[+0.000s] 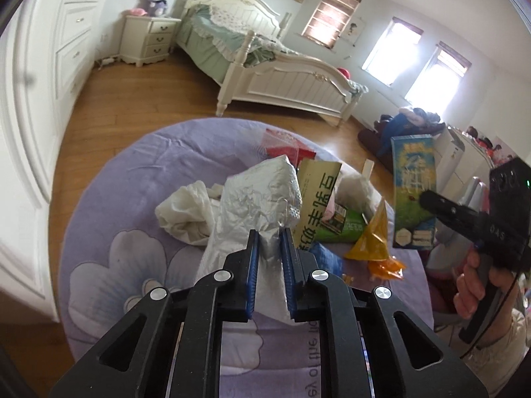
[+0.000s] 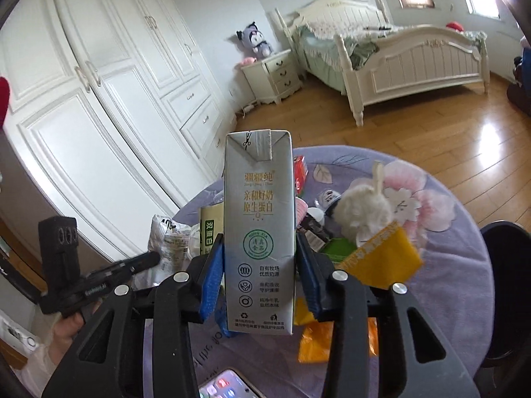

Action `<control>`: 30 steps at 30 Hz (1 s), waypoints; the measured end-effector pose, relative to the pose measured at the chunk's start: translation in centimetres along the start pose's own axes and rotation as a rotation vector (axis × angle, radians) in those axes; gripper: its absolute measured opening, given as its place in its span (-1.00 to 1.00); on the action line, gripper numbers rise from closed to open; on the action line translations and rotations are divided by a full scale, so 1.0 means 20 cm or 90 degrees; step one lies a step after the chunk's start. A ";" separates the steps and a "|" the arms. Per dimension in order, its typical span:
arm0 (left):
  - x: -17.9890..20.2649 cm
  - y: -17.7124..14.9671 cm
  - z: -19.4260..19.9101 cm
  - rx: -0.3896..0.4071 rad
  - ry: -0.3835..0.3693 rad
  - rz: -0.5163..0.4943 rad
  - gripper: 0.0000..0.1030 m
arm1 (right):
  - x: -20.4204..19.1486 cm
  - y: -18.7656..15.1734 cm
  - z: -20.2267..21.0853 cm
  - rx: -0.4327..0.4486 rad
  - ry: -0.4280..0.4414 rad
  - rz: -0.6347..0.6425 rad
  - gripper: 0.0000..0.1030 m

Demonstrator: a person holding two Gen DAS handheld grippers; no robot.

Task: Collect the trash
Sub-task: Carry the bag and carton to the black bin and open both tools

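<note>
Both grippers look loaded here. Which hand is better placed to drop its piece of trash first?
Probably the right. The right gripper clamps a rigid milk carton upright, clear of the pile, and a dark round rim, possibly a bin, sits beside it. The left gripper pinches a white crumpled bag low over the rug.

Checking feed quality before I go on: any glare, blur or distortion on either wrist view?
Left wrist view: windows blown out white, wardrobe bowed by the fisheye, foil wrapper sharp. Right wrist view: milk carton crisp and legible, glare patch on the wooden floor, yellow packet slightly soft.
</note>
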State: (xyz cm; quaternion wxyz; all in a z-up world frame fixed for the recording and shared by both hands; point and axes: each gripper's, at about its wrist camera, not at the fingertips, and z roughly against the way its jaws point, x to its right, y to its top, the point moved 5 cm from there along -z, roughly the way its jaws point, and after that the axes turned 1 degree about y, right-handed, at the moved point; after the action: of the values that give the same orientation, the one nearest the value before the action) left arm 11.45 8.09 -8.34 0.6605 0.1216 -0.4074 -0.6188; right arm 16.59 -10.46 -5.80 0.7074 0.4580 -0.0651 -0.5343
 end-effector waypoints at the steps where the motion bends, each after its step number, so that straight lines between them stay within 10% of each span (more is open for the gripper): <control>1: 0.02 0.01 0.03 0.006 -0.002 0.002 -0.74 | 0.00 -0.02 0.05 0.009 -0.011 0.015 -0.20; 13: 0.75 0.21 0.00 0.009 -0.168 -0.097 -0.75 | 0.48 0.02 0.52 0.171 -0.235 0.013 -0.20; 20: 1.43 0.14 -0.60 -0.124 -0.309 -0.166 -0.75 | 1.14 -0.13 0.48 0.104 -0.385 -0.102 -0.20; 30: 1.73 -0.06 -1.30 -0.254 -0.318 -0.180 -0.75 | 1.55 -0.37 0.42 0.052 -0.409 -0.196 -0.03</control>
State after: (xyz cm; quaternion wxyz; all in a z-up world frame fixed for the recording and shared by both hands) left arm 25.12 -32.84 -12.25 0.4592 -0.1099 -0.4067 -0.7820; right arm 19.59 -40.67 -18.62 0.5433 0.2991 -0.2353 -0.7483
